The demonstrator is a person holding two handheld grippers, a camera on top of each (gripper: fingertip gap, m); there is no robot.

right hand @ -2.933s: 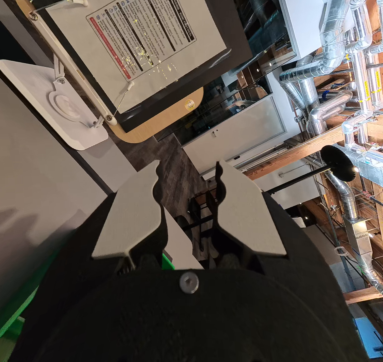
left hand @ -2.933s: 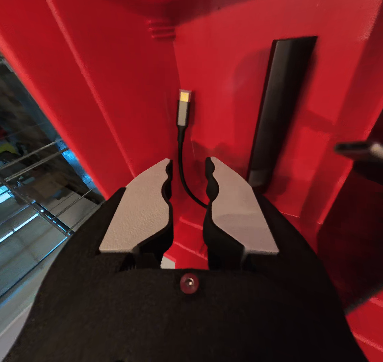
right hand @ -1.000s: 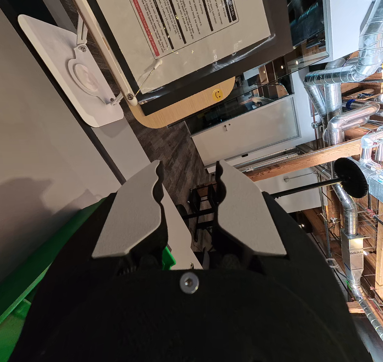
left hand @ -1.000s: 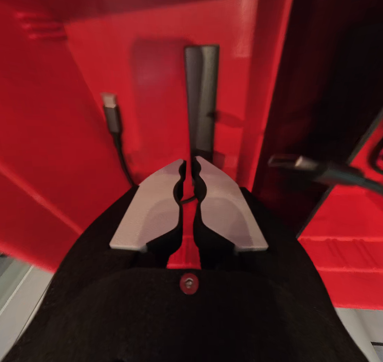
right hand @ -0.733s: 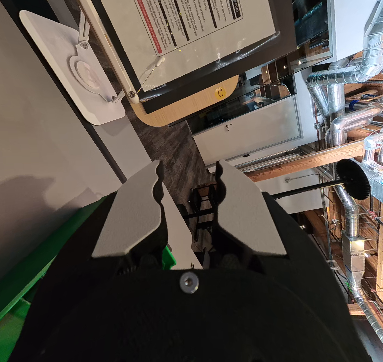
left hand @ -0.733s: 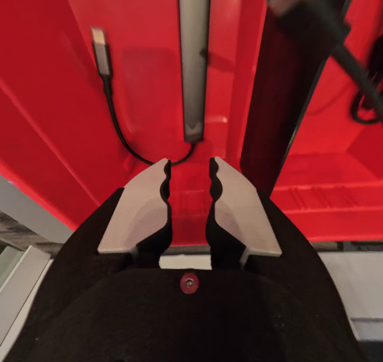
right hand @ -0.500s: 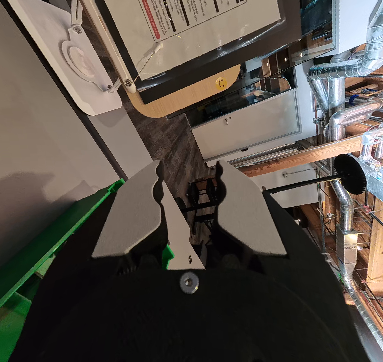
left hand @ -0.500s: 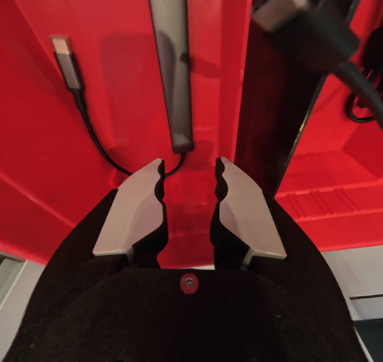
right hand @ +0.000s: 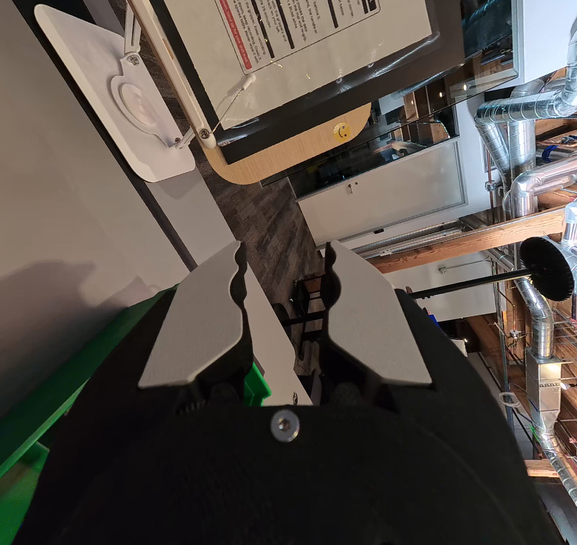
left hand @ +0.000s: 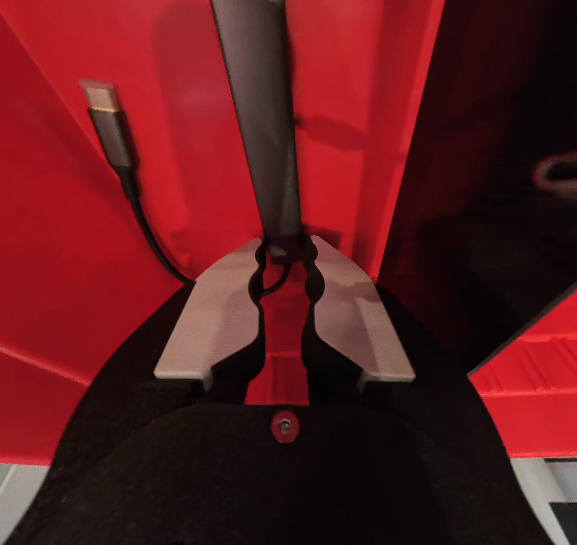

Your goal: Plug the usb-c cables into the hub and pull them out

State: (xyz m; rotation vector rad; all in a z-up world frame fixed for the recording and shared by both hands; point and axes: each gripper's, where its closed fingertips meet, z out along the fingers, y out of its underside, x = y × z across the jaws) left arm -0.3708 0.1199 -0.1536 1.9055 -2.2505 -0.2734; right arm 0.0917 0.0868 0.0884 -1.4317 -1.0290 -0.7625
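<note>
In the left wrist view a long dark grey hub [left hand: 262, 124] lies in a red bin [left hand: 78, 249], running away from me. My left gripper [left hand: 285, 246] has its jaws closed on the hub's near end. The hub's own thin black cable [left hand: 150, 236] loops left from that end and finishes in a grey USB-C plug [left hand: 106, 121] lying loose on the bin floor. A blurred dark plug [left hand: 559, 174] shows at the right edge in shadow. My right gripper [right hand: 282, 255] is open and empty, held in the air and pointing out into the room.
A dark panel [left hand: 484, 187] stands right of the hub, with more red bin [left hand: 530, 367] beyond it. In the right wrist view a green bin [right hand: 62, 374] sits below the gripper on a white table [right hand: 62, 187], with a white stand [right hand: 103, 93] and framed sheet [right hand: 296, 31] farther off. There is about 50 centimeters between the tips of the two grippers.
My left gripper was open half a second ago; it has moved forward and closed on the hub's near end. The large plug seen at top right has left the view. The right gripper barely moved.
</note>
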